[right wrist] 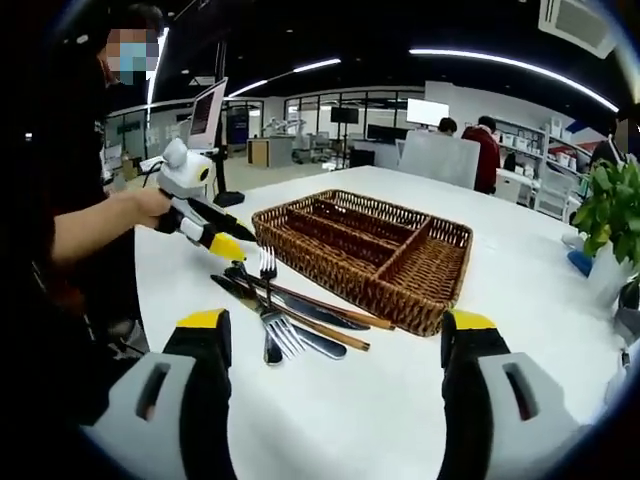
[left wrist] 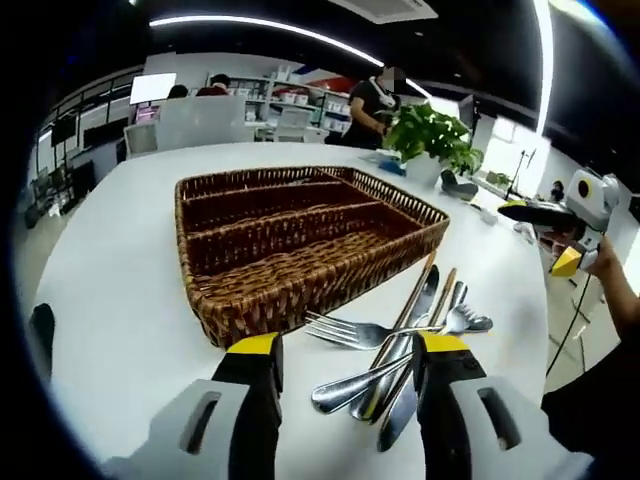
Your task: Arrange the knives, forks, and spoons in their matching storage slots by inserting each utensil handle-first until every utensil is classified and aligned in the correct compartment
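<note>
Several forks, knives and spoons [left wrist: 400,350] heaped beside unfilled wicker tray [left wrist: 300,235], awaiting sorting; left gripper [left wrist: 345,385] and right gripper [right wrist: 335,350] both released, poised above.

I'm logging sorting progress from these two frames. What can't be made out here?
- Utensil count: the cutlery pile overlaps itself in the left gripper view, and in the right gripper view.
- Lowest pile ends: hidden behind the left gripper jaws.
- Basket near compartment floor: hidden by its wicker wall in both views.
- Right gripper holds nothing; what lies below its jaws is cut off.
</note>
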### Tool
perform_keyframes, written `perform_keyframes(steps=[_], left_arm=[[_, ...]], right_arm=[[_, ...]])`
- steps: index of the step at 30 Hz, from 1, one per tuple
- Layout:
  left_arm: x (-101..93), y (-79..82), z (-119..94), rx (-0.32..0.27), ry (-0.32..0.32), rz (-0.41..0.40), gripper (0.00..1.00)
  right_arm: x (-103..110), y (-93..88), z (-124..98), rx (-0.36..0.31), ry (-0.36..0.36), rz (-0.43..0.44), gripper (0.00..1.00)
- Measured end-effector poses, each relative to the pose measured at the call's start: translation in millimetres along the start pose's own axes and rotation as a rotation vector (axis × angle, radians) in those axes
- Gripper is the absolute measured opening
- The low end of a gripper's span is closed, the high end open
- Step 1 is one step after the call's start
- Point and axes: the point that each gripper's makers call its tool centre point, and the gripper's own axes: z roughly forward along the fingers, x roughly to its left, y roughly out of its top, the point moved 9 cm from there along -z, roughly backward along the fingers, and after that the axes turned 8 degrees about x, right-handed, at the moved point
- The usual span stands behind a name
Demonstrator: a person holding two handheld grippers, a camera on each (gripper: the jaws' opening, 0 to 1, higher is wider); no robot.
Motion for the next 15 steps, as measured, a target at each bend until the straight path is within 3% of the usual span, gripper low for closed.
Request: perform_keyframes(steps=[15], left_arm=[[12.1, -0.9, 20.8, 0.026, -0.093, -0.105, 0.27]], right_arm=[[4.2, -4.1, 3.0, 0.012, 0.019, 0.002, 0.85]])
